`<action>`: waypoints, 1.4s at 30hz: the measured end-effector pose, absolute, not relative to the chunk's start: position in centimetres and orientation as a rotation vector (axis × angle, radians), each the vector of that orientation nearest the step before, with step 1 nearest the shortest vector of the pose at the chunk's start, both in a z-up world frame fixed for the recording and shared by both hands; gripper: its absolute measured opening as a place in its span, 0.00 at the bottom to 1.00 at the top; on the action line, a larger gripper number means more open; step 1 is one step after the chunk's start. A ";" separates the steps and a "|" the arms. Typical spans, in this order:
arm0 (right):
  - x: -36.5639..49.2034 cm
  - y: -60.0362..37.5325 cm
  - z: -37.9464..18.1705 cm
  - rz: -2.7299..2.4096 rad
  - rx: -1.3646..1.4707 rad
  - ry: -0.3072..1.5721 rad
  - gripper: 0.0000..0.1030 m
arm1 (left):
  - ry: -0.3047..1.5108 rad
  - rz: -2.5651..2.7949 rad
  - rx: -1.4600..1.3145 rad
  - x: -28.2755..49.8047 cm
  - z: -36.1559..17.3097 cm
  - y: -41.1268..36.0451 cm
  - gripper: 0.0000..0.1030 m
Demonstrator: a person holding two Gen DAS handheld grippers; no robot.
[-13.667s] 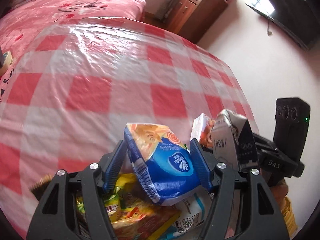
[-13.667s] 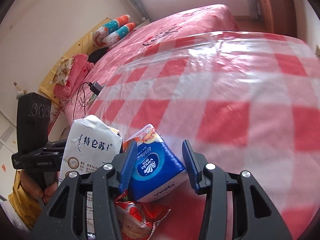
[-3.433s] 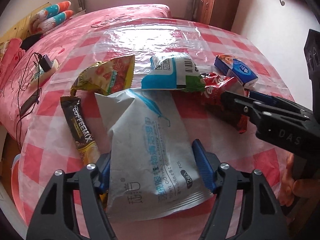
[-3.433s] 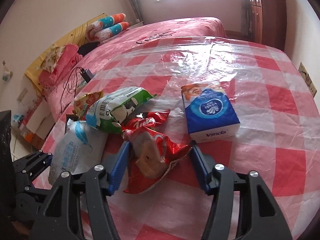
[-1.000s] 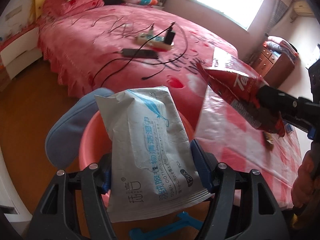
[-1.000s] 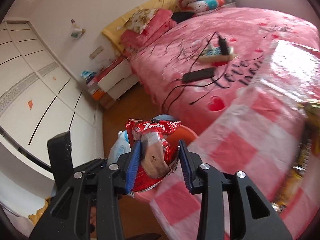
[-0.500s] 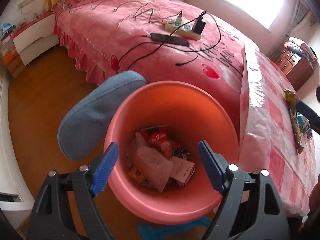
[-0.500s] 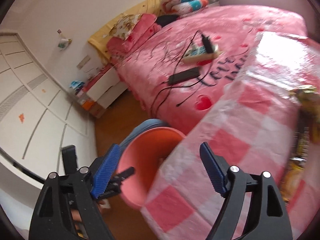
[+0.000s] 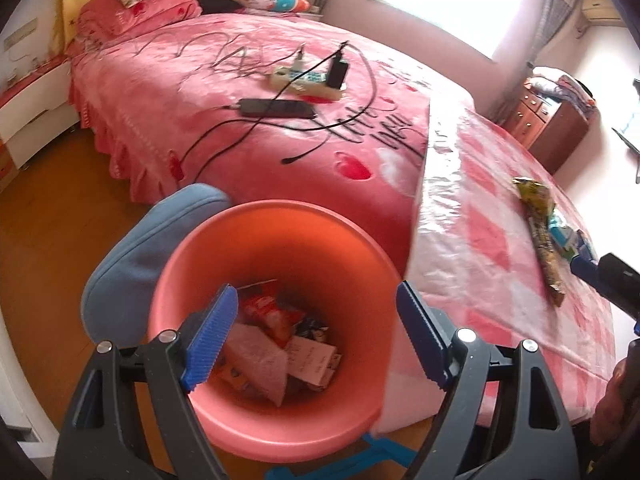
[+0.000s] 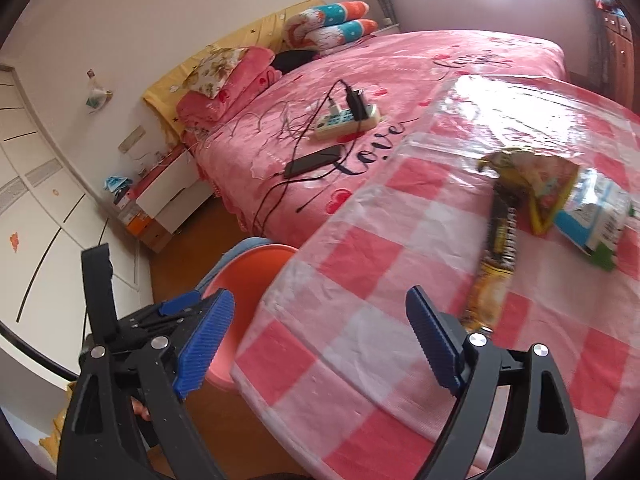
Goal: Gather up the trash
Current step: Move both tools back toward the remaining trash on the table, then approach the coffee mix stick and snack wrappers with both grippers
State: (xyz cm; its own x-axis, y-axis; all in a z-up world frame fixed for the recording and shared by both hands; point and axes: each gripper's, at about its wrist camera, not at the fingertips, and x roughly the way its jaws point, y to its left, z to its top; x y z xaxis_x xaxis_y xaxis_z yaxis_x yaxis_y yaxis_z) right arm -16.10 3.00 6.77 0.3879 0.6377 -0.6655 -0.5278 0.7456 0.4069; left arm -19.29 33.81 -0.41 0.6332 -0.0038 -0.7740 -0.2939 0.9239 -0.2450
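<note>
A power strip [image 9: 306,80] and a phone [image 9: 276,107] with cables lie on the pink bed [image 9: 240,92].

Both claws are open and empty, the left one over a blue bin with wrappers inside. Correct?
Not quite: the left wrist view shows the bin is salmon pink, not blue. The left claw and right claw are open and empty; wrappers lie inside.

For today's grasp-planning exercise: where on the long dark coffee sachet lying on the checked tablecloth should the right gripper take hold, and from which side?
Grip the coffee sachet across its narrow width near the near end, coming from above. It lies flat, long and thin, so only its width fits the jaws. The far end touches the yellow wrapper. The right gripper is opening and empty.
</note>
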 end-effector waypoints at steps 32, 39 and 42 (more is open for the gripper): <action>-14.8 -8.6 6.9 0.673 0.273 0.860 0.87 | 0.899 0.044 -0.235 -16.0 3.8 22.4 0.80; -13.6 -12.4 5.7 0.604 0.346 0.874 0.87 | 0.921 -0.017 -0.223 -14.6 3.9 19.5 0.80; -13.2 -14.0 5.4 0.572 0.367 0.870 0.87 | 0.925 -0.048 -0.211 -13.8 3.9 18.1 0.80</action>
